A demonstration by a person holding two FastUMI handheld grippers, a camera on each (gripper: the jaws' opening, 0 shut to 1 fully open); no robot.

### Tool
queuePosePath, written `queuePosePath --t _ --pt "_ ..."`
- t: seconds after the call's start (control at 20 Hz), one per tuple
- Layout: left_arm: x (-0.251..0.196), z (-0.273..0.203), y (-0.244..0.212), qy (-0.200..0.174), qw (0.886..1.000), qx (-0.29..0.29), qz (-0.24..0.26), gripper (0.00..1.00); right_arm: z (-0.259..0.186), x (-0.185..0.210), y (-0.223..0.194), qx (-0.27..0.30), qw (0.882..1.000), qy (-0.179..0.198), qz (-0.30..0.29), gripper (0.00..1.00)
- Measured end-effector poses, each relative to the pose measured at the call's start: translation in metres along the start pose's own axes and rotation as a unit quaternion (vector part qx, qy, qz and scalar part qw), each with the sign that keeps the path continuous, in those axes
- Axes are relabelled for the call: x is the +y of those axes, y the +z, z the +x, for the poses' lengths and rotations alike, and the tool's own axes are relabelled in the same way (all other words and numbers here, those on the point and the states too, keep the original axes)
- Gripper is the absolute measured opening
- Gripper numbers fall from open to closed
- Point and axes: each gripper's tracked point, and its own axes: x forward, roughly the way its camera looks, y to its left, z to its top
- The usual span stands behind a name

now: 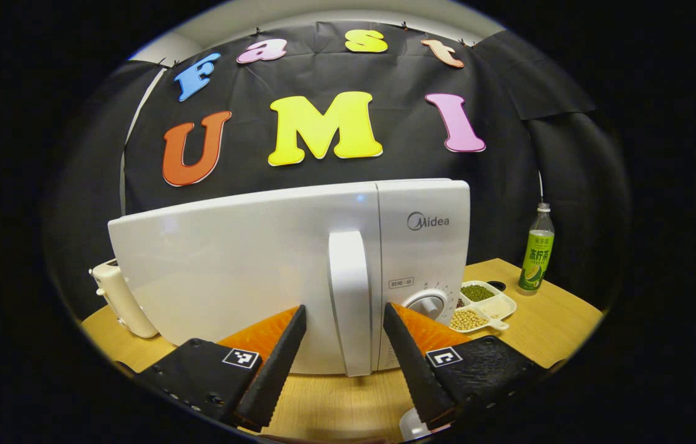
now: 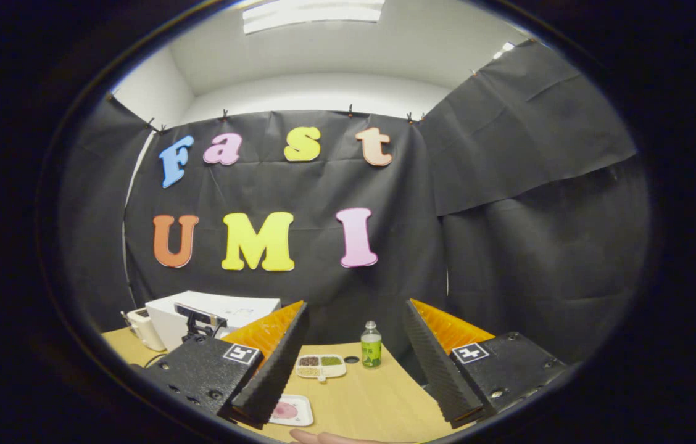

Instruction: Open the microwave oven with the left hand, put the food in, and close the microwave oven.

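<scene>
In the left gripper view we see our left gripper (image 1: pixel 343 336) with its jaws apart, the handle (image 1: pixel 350 296) of the closed microwave (image 1: pixel 243 259) standing between them, untouched. In the right gripper view our right gripper (image 2: pixel 354 345) also gapes, empty; the plate of food (image 2: pixel 289 411) lies just beside its left jaw, and a bottle (image 2: pixel 371 345) stands between the jaws farther off.

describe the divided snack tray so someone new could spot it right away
Find the white microwave on the wooden table. Just off its dial side lies a small white divided tray holding beans and grains. The green-labelled bottle beside it stands upright, while the tray lies flat.
</scene>
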Motion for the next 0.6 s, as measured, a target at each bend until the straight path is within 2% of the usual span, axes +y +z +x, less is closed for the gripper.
queuePosePath --t 0.15,0.2,0.25,0.3,0.35,0.4,0.45,0.5,0.55,0.6 --pt "-0.005 0.001 -0.002 0.003 1.000 -0.008 0.000 0.82 -0.001 0.001 -0.001 -0.014 1.000 0.014 -0.012 0.98" --pt "-0.005 0.001 -0.001 0.002 1.000 -0.015 0.002 0.69 0.001 0.001 -0.004 -0.015 1.000 0.018 -0.012 0.90" --pt "-0.003 0.002 0.000 0.001 1.000 -0.019 -0.005 0.77 0.002 0.000 -0.007 -0.013 1.000 0.021 -0.007 0.98" --pt "-0.002 0.001 0.000 -0.002 1.000 -0.022 -0.017 0.74 0.004 -0.002 -0.010 -0.012 1.000 0.024 -0.002 0.98" --pt "-0.003 0.001 0.000 -0.004 0.999 -0.024 -0.030 0.60 0.006 -0.004 -0.014 -0.008 1.000 0.025 0.001 0.98" --pt "-0.002 0.001 0.000 -0.005 0.999 -0.024 -0.034 0.67 0.009 -0.007 -0.019 -0.005 1.000 0.026 0.002 0.98" --pt "-0.001 0.001 0.000 -0.005 0.999 -0.026 -0.031 0.64 0.011 -0.012 -0.023 -0.002 1.000 0.022 0.004 0.98" --pt "-0.002 0.007 0.000 -0.006 0.999 -0.030 -0.029 0.42 0.013 -0.016 -0.027 0.003 1.000 0.018 0.007 0.98" --pt "-0.002 0.003 0.000 -0.006 0.999 -0.029 -0.023 0.37 0.014 -0.019 -0.031 0.007 1.000 0.018 0.011 0.98" --pt "-0.002 0.003 0.001 -0.006 0.999 -0.031 -0.020 0.37 0.015 -0.022 -0.035 0.010 1.000 0.018 0.014 0.98"
